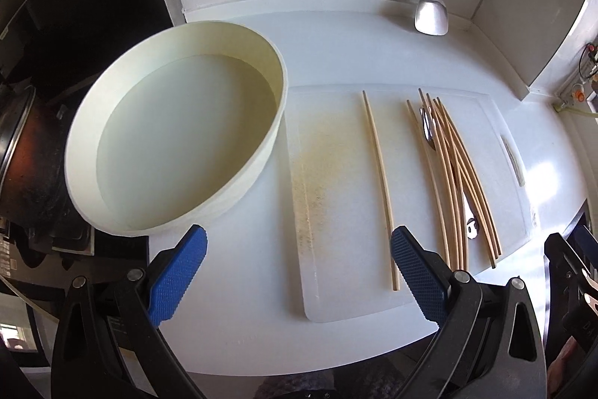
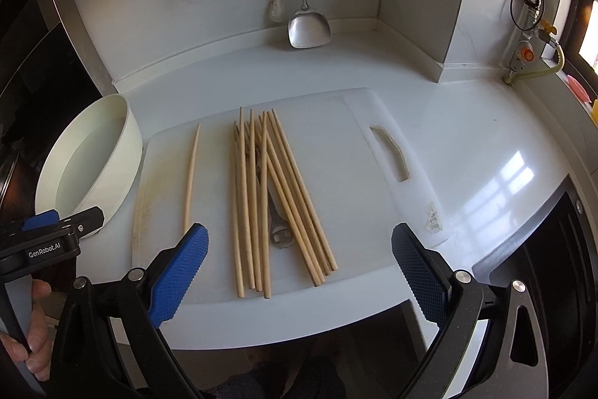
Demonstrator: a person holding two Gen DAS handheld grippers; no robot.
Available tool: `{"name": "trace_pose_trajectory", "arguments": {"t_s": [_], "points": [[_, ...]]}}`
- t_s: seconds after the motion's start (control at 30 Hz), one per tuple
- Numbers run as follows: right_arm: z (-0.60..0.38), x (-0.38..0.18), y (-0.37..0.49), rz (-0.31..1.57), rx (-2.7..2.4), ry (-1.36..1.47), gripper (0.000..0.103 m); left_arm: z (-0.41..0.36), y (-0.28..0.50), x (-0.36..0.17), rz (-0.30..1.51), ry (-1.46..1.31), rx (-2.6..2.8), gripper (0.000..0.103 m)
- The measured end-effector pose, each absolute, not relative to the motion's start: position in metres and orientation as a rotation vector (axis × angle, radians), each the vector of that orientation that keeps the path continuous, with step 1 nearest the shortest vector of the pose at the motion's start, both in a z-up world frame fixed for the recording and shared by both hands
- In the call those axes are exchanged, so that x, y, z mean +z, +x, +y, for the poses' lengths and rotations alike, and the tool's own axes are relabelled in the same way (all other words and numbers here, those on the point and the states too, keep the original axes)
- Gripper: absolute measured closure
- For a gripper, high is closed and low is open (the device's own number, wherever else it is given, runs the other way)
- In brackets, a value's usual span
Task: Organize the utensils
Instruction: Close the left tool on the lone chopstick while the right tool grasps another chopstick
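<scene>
**Chopsticks heaped over a fork, both hand-held grippers wide and empty**

Risk starts at the right hand-held gripper [image 2: 299,268]; its jaws stand wide with nothing between them, low at 6 o'clock of the white cutting board [image 2: 355,152]; the chopstick bundle [image 2: 276,197] lies crossed and fanned just ahead, so a pinch into the heap could well take several sticks at once, or slide off round wood and scatter them; a metal fork [image 2: 278,230] lies under the sticks, its handle end showing, and pulling it would likely roll the ones on top toward the board's near edge, which overhangs the worktop [image 2: 467,137]. The left hand-held gripper [image 1: 299,272] is likewise spread wide and holds nothing; a single chopstick [image 1: 379,182] lies apart at 12 o'clock of it, its near end close beside the right blue pad; the cream basin [image 1: 269,92] at 10 o'clock seems to hold water and touches the board's left edge, so a careless nudge might slop it.

Writing: "GenRobot.AI" in white on the left gripper's black body, seen from the right wrist; a worn sticker [image 2: 433,217] on the board at 3 o'clock is unreadable.
</scene>
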State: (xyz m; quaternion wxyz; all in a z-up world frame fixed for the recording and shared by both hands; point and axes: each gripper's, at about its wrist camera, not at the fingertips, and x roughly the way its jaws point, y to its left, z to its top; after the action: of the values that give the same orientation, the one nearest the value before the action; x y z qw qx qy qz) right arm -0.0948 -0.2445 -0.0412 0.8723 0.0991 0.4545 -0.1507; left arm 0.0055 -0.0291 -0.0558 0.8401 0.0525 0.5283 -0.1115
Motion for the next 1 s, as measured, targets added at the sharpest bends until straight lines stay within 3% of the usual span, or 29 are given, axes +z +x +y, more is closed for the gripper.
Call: {"name": "trace_pose_trajectory", "arguments": {"t_s": [0.57,1.0], "points": [[-0.316,-0.112,-0.084,0.835,-0.143,0.287,0.009,-0.071,-0.026,-0.096,1.007,0.034,-0.089,0.006],[-0.314,-0.140,-0.055,0.799,-0.191,0.132,0.009,-0.074,-0.019,-0.120,0.949,0.011,-0.100,0.006]]}}
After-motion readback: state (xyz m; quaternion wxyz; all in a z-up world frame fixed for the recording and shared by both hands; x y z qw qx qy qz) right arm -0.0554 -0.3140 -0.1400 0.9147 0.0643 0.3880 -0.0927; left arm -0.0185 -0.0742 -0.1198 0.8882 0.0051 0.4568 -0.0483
